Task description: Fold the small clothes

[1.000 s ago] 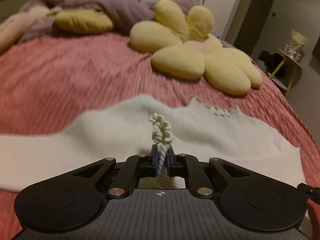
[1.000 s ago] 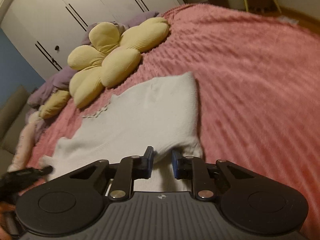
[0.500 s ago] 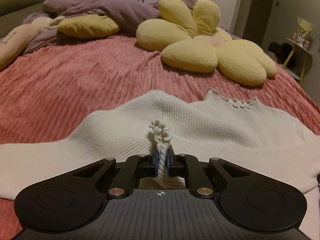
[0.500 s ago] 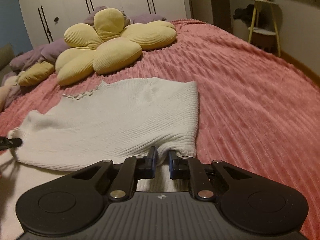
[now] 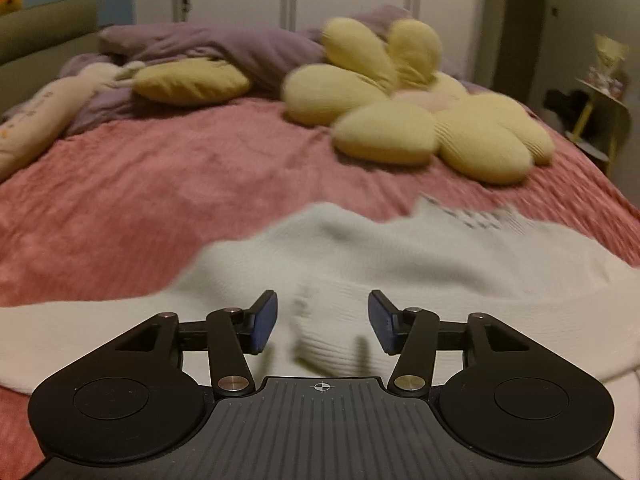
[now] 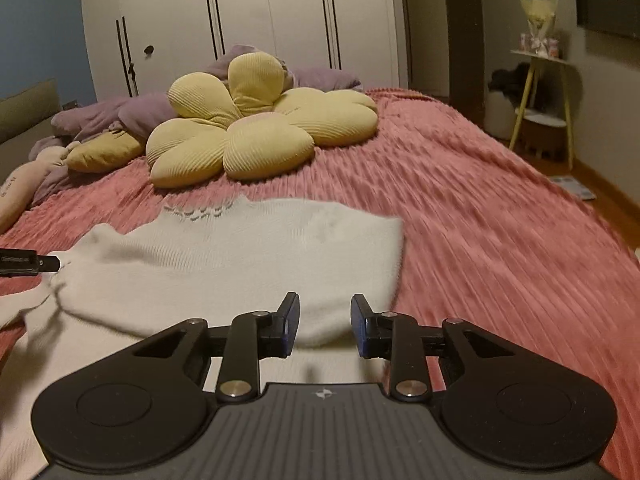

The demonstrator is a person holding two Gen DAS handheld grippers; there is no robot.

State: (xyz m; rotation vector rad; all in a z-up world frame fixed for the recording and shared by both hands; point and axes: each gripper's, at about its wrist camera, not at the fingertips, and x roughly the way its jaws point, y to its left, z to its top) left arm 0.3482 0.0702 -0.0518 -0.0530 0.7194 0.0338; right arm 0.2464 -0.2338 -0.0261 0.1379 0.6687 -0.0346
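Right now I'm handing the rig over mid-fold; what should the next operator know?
Left gripper: jaws have just opened and let go of the white sweater; fabric lies between them, ungripped.
Right gripper: also just opened, nothing pinched.
Sweater lies on the pink bedspread, bottom part folded up towards the neckline, below the yellow flower cushion.
Left: probably the sleeve at the left and the remaining folds.

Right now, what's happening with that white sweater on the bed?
A person is folding a small white sweater on the pink bedspread, using a hand-held gripper in each hand. The left hand-held gripper and the right hand-held gripper have both just been opening, and the knit lies loose between their pads, let go. The sweater's lower part is folded up over itself. A yellow flower cushion sits farther up the bed, untouched.
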